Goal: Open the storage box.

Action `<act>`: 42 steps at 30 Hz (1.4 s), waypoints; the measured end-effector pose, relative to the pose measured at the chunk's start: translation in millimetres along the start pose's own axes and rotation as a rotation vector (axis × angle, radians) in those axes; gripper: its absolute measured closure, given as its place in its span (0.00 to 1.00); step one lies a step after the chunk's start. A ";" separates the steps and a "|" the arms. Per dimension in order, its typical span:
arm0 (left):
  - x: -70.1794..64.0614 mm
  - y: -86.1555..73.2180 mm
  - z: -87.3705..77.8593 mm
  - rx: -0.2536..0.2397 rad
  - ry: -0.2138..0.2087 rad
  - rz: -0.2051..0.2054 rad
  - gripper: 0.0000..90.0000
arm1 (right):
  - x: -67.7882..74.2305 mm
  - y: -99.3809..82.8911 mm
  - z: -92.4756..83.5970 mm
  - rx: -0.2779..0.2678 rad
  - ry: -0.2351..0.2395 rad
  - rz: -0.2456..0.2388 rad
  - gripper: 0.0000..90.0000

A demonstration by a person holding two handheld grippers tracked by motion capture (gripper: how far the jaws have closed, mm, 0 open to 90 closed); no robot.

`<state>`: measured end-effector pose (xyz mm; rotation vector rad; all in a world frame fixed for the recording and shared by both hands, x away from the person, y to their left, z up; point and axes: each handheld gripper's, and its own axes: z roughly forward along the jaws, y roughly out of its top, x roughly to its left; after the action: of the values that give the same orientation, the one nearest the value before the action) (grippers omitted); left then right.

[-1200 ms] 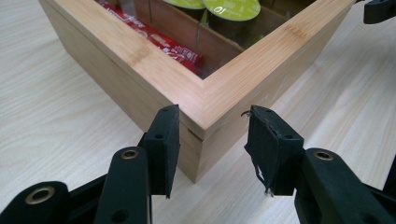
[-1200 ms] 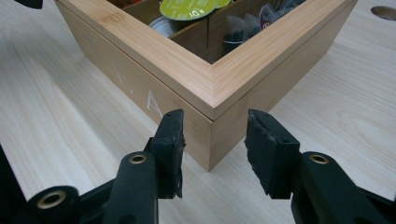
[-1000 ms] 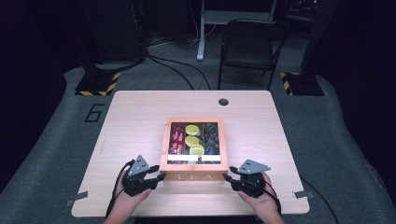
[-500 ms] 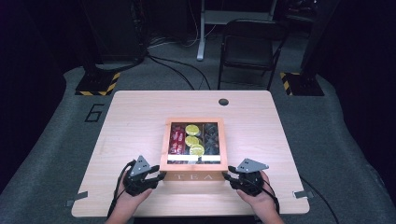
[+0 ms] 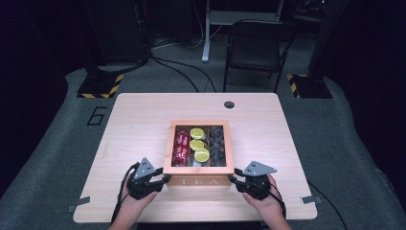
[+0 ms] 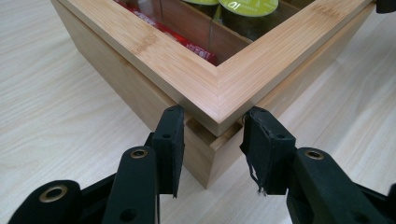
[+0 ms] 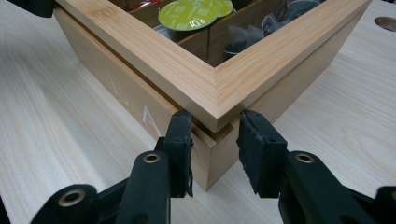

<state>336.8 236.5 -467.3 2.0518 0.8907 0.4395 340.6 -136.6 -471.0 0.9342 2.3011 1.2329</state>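
a pale wood-grain table (image 5: 143, 120) stands on grey carpet in a dark room, with a round cable hole (image 5: 229, 104) near its far edge. beyond it, at 12 o'clock, a black folding chair (image 5: 256, 48) faces the table, and yellow-and-black striped stand bases (image 5: 100, 85) sit at 10 and 2 o'clock. a grey "6" is marked on the carpet at the table's 10 o'clock corner.

the wooden tea box (image 5: 198, 181) lies on the near half of the table, just right of its middle. it is nearly square, its slightly longer side running from 6 to 12 o'clock, and its front panel lettered "tea" faces 6 o'clock, toward the person. through the framed lid show red packets in the left compartment, green-topped capsules (image 5: 197, 143) in the middle one and dark sachets on the right.

the left gripper (image 6: 212, 140) straddles the box's near left corner at about 7 o'clock, its jaws partly closed with both pads against the corner's two faces just under the lid; they have just been shifting a little. the right gripper (image 7: 215, 135) clamps the near right corner at 5 o'clock the same way, its jaws having just closed in to their tightest on the wood.
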 end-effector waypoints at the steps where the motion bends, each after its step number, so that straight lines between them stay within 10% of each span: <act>1: 0.1 0.8 0.6 -0.010 0.005 -0.004 0.64 | -0.2 1.8 -0.4 -0.006 -0.001 -0.001 0.70; 22: 7.9 24.5 -10.9 -0.075 -0.008 -0.048 0.56 | -5.5 28.7 -8.1 -0.070 -0.031 -0.004 0.58; 42: 18.2 75.3 -29.2 -0.115 0.060 0.010 0.56 | -19.7 83.1 -18.9 -0.075 -0.085 -0.049 0.58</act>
<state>365.0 236.0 -389.4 1.9473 0.8713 0.5480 375.1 -128.5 -391.0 0.8814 2.1838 1.2257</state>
